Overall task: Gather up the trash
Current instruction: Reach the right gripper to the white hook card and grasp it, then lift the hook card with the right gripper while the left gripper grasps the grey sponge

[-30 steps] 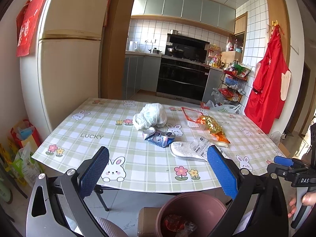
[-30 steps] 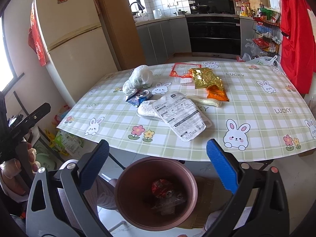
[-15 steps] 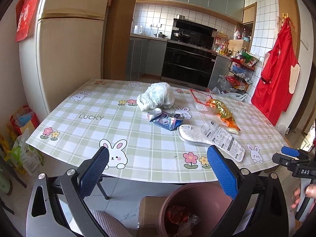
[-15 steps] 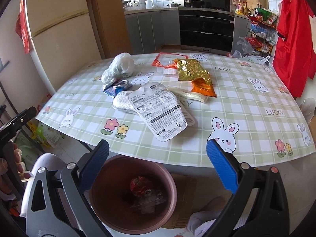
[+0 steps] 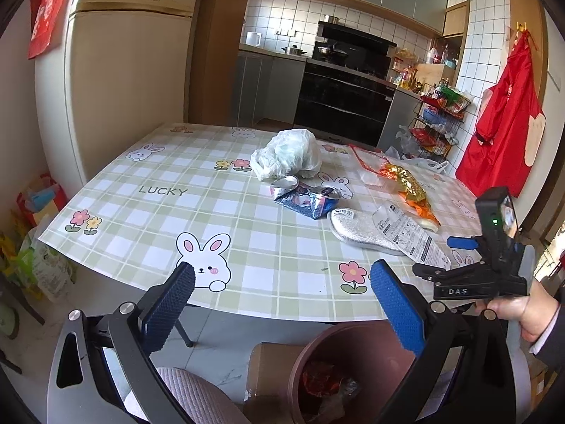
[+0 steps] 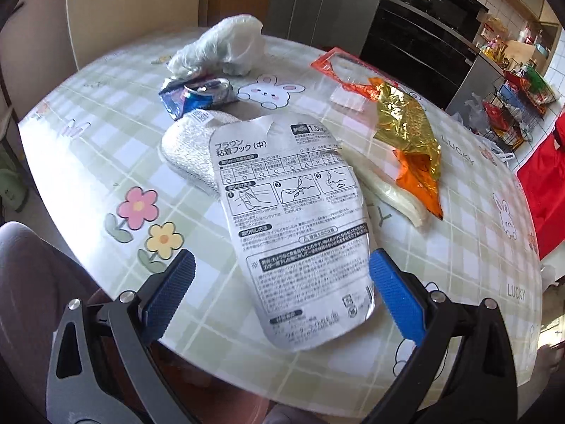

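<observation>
Left wrist view, left to right: the left gripper (image 5: 279, 298) hangs low in the frame with its blue pads spread wide apart, nothing between them, hovering off the near edge of the table (image 5: 169, 176). Just right of centre at the bottom there's a brown bin (image 5: 356, 371) on the floor with some crumpled wrappers inside. Up on the checked cloth near the middle sits a white plastic bag (image 5: 287, 153), and right in front of it a crushed blue can (image 5: 305, 199). Further right lies a white pad with a printed package card (image 5: 411, 235) resting partly on top, and beyond that a gold and orange foil wrapper (image 5: 408, 185). At the far right edge the right gripper (image 5: 469, 265) shows side-on, held by a hand.

Right wrist view: the right gripper (image 6: 280, 286) is also wide open and holding nothing, with both pads low in the frame over the near end of the package card (image 6: 296, 212). The plastic bag (image 6: 226, 47) and can (image 6: 197, 95) sit upper left, the white pad (image 6: 190, 141) peeks out from under the card, and the foil wrapper (image 6: 409, 130) runs down the right side.
</observation>
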`<action>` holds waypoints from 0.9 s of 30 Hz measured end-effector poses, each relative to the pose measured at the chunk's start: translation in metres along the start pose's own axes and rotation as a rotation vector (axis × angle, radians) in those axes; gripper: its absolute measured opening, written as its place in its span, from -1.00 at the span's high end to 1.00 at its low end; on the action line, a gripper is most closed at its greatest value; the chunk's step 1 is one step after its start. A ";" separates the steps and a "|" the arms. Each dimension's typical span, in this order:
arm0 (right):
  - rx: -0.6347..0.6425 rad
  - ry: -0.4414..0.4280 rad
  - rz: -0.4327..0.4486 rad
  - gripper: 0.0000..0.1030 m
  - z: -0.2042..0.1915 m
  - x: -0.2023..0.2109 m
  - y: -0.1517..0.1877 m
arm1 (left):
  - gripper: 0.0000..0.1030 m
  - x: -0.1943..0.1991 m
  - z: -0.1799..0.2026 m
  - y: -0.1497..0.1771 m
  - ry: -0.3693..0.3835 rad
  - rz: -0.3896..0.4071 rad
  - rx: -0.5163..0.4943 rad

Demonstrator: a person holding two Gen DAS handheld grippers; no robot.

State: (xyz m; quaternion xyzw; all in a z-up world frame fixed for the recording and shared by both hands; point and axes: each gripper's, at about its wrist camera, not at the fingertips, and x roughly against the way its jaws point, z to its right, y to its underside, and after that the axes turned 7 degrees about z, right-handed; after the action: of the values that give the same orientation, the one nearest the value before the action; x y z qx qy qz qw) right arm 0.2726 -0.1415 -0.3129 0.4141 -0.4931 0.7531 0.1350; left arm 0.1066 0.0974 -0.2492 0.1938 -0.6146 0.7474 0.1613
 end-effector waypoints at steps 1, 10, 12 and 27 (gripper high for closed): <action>0.012 0.014 -0.014 -0.89 0.000 -0.008 -0.002 | -0.89 -0.002 -0.003 0.000 -0.008 -0.004 0.007; -0.086 0.005 -0.048 -0.66 0.025 -0.030 -0.011 | -0.89 -0.028 -0.001 -0.002 0.025 -0.035 0.038; -0.126 -0.042 -0.040 -0.46 0.033 -0.025 -0.013 | -0.89 -0.029 0.005 -0.004 0.041 -0.027 0.024; -0.431 -0.140 0.192 0.61 0.093 0.066 0.013 | -0.89 -0.062 0.021 -0.004 0.184 -0.158 0.182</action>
State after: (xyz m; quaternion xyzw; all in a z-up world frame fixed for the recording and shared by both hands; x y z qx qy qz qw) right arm 0.2690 -0.2409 -0.2555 0.3782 -0.6876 0.6093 0.1132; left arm 0.1641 0.0777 -0.2726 0.1859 -0.5100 0.7996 0.2569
